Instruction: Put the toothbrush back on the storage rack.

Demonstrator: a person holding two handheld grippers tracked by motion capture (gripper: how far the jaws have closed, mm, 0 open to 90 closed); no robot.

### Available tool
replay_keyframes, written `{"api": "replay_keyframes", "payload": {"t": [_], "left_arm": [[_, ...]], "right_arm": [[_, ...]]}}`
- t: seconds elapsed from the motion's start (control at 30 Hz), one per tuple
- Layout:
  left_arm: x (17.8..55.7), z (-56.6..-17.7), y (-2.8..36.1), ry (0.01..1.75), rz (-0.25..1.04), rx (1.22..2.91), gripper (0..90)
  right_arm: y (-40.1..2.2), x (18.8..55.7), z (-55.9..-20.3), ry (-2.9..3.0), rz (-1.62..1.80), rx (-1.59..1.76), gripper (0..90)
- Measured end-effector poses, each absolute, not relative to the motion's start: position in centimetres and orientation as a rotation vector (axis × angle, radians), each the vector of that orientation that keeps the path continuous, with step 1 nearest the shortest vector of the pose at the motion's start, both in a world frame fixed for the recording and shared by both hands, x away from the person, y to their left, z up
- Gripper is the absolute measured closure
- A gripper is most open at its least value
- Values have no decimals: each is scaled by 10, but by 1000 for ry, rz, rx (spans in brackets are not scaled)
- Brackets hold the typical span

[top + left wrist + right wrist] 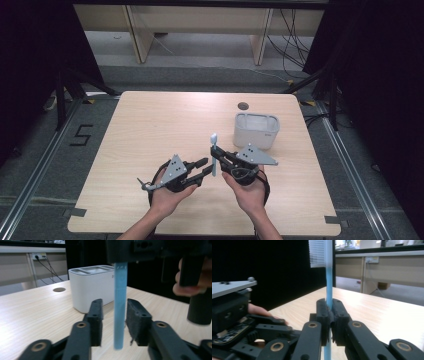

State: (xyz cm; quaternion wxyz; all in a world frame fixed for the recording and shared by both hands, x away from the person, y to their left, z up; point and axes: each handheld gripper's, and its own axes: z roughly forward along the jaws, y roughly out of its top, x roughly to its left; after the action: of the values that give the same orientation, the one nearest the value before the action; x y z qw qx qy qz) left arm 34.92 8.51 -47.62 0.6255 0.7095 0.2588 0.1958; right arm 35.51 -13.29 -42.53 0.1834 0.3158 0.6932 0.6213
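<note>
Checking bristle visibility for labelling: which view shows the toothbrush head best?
Right gripper view: the toothbrush stands upright, white bristles sharp at top. High view shows the toothbrush small, its head tiny. Left gripper view shows the handle, blurred.

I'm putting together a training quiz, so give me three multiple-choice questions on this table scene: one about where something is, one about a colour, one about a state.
1. Where does the white holder stand?
A. On the table, beyond the right gripper
B. On the floor
C. In the person's left hand

2. What colour is the toothbrush handle?
A. Red
B. Light blue
C. Black

3. How do the two grippers stand toward the toothbrush?
A. Both clamp it
B. The right gripper clamps it; the left gripper has its jaws apart around it
C. Neither is near it

Answers:
1 A: the high view shows it on the table past the right gripper.
2 B: the handle shows light blue in both gripper views.
3 B: the right pads press the handle; gaps show beside it between the left pads.
</note>
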Motion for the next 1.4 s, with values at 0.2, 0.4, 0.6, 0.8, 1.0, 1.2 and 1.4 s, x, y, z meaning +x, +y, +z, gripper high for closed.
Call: {"api": "replay_keyframes", "payload": {"t": [0.2,0.4,0.6,0.8,1.0,1.2,1.4], "left_arm": [[347,-479,98,591,502,1668,523],[346,-488,125,647,533,1671,490],[342,-495,148,687,567,1656,481],[338,-505,164,726,597,1641,478],[339,-516,183,767,648,1607,475],[338,-523,192,835,673,1585,459],[337,-523,192,827,712,1581,452]], "right_arm": [[-143,357,-421,1914,1716,880,860],[-149,357,-420,1903,1709,896,859],[-156,357,-421,1892,1693,911,859],[-163,358,-422,1874,1671,908,859],[-168,359,-422,1851,1666,930,859],[-176,361,-419,1826,1627,908,859],[-179,360,-418,1823,1629,933,859]]}}
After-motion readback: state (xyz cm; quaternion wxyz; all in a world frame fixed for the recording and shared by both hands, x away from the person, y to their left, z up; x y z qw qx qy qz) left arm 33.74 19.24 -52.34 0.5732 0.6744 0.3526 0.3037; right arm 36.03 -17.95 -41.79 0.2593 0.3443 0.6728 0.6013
